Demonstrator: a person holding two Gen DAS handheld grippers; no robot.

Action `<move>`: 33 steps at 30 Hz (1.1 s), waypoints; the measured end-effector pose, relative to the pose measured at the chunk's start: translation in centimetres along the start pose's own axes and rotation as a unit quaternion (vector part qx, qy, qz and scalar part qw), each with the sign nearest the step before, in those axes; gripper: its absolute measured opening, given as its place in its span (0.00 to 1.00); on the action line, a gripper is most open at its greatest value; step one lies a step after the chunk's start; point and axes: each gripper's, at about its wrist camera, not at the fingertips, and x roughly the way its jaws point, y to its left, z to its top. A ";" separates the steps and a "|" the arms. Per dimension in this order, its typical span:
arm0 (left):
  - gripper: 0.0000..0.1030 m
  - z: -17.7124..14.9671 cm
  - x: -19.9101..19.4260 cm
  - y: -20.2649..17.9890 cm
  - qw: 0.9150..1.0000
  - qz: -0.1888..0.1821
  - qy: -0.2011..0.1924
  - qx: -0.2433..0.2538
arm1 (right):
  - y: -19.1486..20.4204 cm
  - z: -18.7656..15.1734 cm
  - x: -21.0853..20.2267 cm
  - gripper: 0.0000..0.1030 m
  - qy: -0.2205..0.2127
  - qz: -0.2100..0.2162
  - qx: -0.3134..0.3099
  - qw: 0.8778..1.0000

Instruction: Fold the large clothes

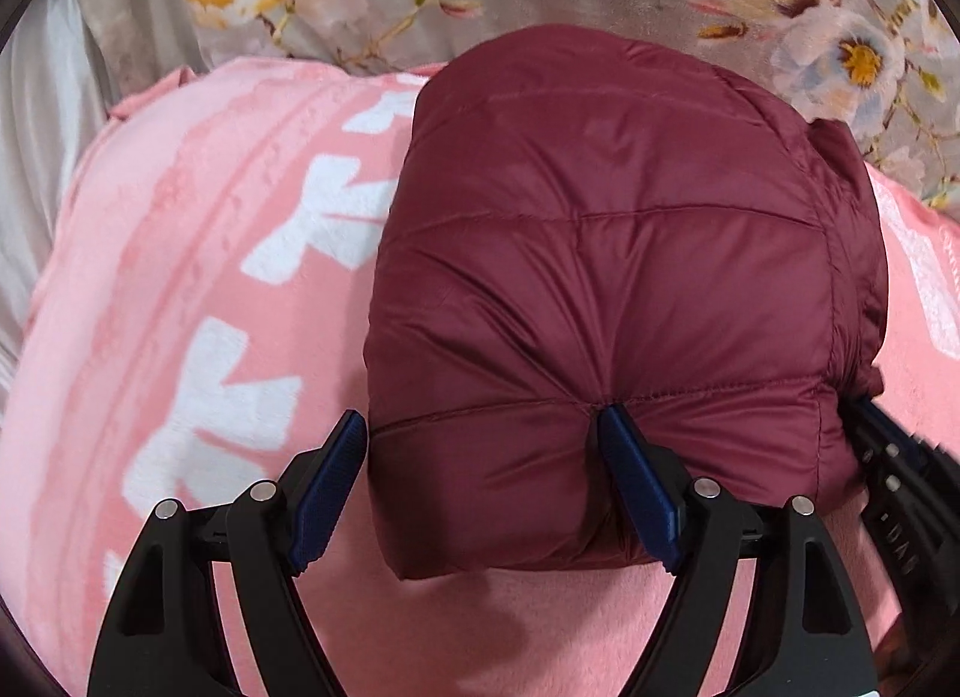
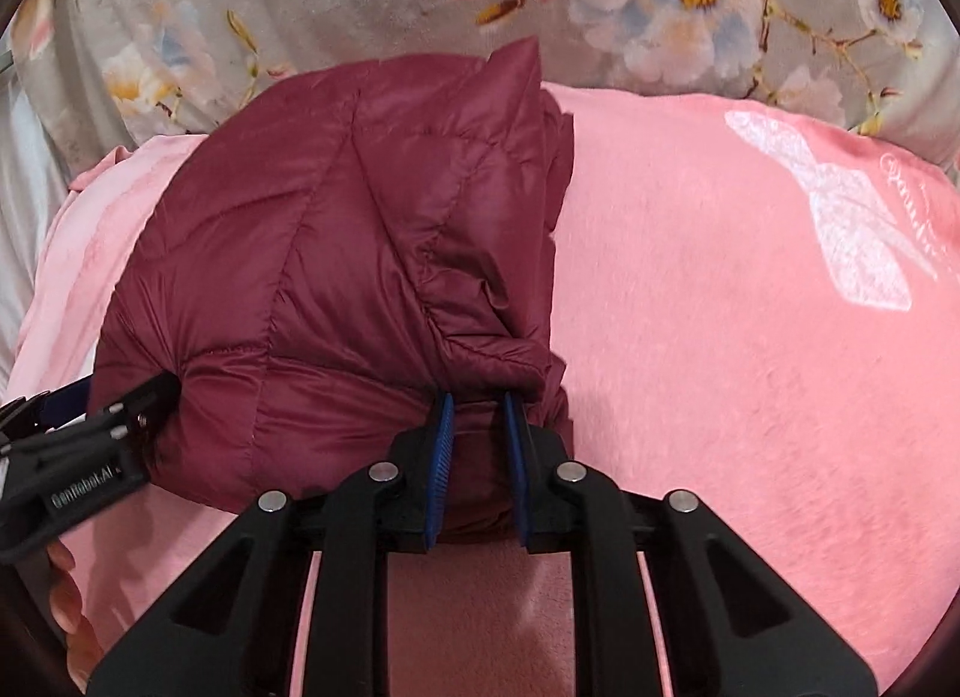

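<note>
The fingers of the left gripper stand wide open around the folded maroon quilted puffer jacket, one pad denting it. The right gripper pinches its near corner; I think it should press flat before letting go.

**Camera placement, wrist views**

Each view is taken from just behind its own tongs, angled steeply down and set close to the bedding. The maroon padded jacket on the pink blanket is shared by both views, each showing the other tongs at its edge.
</note>
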 end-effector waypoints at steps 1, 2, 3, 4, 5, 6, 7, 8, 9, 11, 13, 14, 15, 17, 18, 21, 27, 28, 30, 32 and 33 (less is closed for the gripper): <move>0.78 -0.1 0.3 0.0 1.000 -0.003 0.000 -0.003 | 0.1 0.0 0.1 0.15 0.001 -0.001 0.000 1.000; 0.79 -0.2 0.6 0.0 1.000 -0.003 -0.003 -0.004 | 0.1 0.0 0.1 0.15 0.001 0.000 0.001 1.000; 0.80 -0.4 0.8 0.0 1.000 -0.001 -0.008 -0.003 | 0.1 0.0 0.2 0.15 0.002 0.001 0.002 1.000; 0.81 -0.5 0.8 -0.1 1.000 0.000 -0.012 -0.001 | 0.1 0.0 0.2 0.15 0.002 0.002 0.003 1.000; 0.81 -0.6 0.9 -0.2 1.000 0.001 -0.017 0.000 | 0.0 0.0 0.2 0.15 0.002 0.004 0.004 1.000; 0.83 -0.7 1.0 -0.3 1.000 0.003 -0.020 0.001 | 0.0 0.0 0.3 0.15 0.002 0.003 0.004 1.000; 0.83 -0.7 1.1 -0.3 1.000 0.006 -0.022 0.002 | 0.0 0.0 0.3 0.15 0.002 0.002 0.003 1.000; 0.83 -0.8 1.1 -0.4 1.000 0.009 -0.025 0.004 | 0.1 -0.1 0.3 0.15 0.001 0.000 0.001 1.000; 0.83 -0.9 1.1 -0.5 1.000 0.012 -0.028 0.007 | 0.3 -0.1 0.3 0.15 0.000 -0.003 -0.002 1.000; 0.83 -1.0 1.1 -0.7 0.999 0.016 -0.033 0.010 | 0.4 -0.1 0.3 0.16 -0.001 -0.007 -0.005 1.000; 0.84 -1.0 1.2 -0.8 0.999 0.021 -0.036 0.014 | 0.4 0.0 0.3 0.16 -0.001 -0.006 -0.004 1.000; 0.84 -1.0 1.2 -0.9 0.999 0.023 -0.038 0.016 | 0.4 -0.1 0.3 0.16 0.000 -0.005 -0.003 1.000; 0.84 -1.0 1.2 -0.9 0.999 0.025 -0.040 0.018 | 0.5 -0.1 0.3 0.16 0.000 -0.003 -0.002 1.000; 0.84 -1.0 1.1 -1.0 0.999 0.027 -0.042 0.019 | 0.5 -0.1 0.3 0.16 0.000 -0.002 0.000 1.000; 0.84 -1.0 1.1 -0.9 0.998 0.028 -0.043 0.019 | 0.4 -0.1 0.3 0.16 -0.001 -0.002 0.000 1.000; 0.84 -1.1 0.7 -0.9 0.998 0.032 -0.053 0.021 | -0.1 -0.1 -0.1 0.17 -0.009 0.004 0.010 1.000; 0.83 -3.5 -2.5 -0.5 0.997 0.015 -0.076 0.012 | -0.6 -3.4 -5.9 0.69 -0.076 -0.024 0.018 0.997; 0.83 -4.1 -3.0 -0.5 0.997 0.013 -0.076 0.012 | -0.5 -4.2 -6.5 0.70 -0.072 -0.029 0.013 0.997; 0.83 -5.9 -4.1 -0.7 0.997 0.014 -0.068 0.016 | -0.3 -6.0 -7.3 0.76 -0.057 -0.035 0.006 0.998; 0.83 -7.5 -5.3 -0.9 0.997 0.020 -0.070 0.024 | -0.2 -7.5 -8.4 0.81 -0.043 -0.031 0.005 0.999; 0.83 -8.2 -5.9 -1.0 0.997 0.024 -0.075 0.029 | -0.1 -8.2 -9.0 0.84 -0.043 -0.031 0.005 0.999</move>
